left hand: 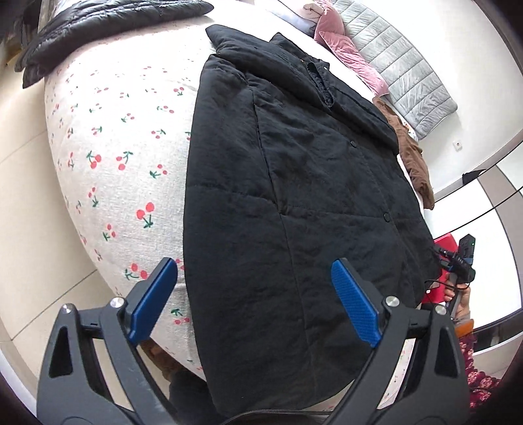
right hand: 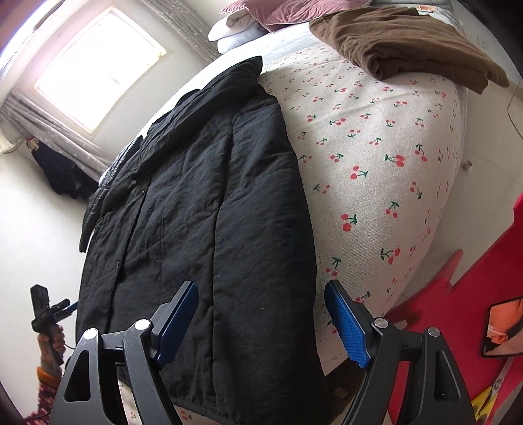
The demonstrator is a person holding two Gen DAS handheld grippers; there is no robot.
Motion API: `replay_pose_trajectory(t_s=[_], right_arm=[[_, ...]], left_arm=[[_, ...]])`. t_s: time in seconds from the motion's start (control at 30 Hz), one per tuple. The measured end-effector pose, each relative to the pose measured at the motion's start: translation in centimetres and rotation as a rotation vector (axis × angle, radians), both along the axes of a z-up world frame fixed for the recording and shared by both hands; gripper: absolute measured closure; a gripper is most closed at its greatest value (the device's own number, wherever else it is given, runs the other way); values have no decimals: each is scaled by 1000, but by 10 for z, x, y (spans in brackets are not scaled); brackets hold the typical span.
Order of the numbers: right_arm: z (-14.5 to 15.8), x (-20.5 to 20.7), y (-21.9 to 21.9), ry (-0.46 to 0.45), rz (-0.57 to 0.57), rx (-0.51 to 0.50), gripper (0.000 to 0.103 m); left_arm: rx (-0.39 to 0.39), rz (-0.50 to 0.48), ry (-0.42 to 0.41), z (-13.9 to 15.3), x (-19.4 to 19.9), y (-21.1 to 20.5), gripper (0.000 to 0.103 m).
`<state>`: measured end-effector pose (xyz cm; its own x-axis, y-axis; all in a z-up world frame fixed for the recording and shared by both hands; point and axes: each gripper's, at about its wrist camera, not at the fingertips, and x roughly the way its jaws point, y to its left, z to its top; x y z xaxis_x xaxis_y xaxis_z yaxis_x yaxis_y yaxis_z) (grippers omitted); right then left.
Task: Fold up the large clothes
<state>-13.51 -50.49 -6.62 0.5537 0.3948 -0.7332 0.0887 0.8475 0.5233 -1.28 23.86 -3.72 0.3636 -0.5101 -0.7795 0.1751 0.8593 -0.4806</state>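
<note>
A black quilted coat (left hand: 294, 202) lies flat on the cherry-print bed (left hand: 114, 137), collar at the far end and hem toward me. It also shows in the right wrist view (right hand: 209, 209) on the same bed (right hand: 376, 157). My left gripper (left hand: 255, 278) is open and empty above the coat's left hem corner. My right gripper (right hand: 261, 300) is open and empty above the coat's right hem edge. The right gripper also shows in the left wrist view (left hand: 457, 261) beside the coat, and the left gripper shows in the right wrist view (right hand: 49, 310).
A shiny black puffer jacket (left hand: 98, 29) lies at the bed's far left. A folded brown garment (right hand: 408, 42) and pink pillows (left hand: 343, 49) lie near the head of the bed. A red chair (right hand: 457, 310) stands by the bed's right side. A window (right hand: 98, 65) lies beyond.
</note>
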Motion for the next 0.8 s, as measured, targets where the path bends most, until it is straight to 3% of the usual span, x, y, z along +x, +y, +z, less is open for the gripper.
replay_pose_trajectory(t_s=[0.3, 0.53, 0.7, 0.8], right_arm=[[-8, -2, 10, -16, 27, 21, 32], [-10, -7, 14, -17, 34, 47, 46], [-10, -9, 20, -7, 63, 39, 54], [-9, -9, 22, 6, 84, 36, 67]], left_arm=[[-110, -27, 55, -12, -13, 2, 20], [-100, -117, 67, -12, -26, -15, 20], [-63, -143, 63, -6, -27, -33, 33], [-33, -134, 63, -6, -27, -38, 43]])
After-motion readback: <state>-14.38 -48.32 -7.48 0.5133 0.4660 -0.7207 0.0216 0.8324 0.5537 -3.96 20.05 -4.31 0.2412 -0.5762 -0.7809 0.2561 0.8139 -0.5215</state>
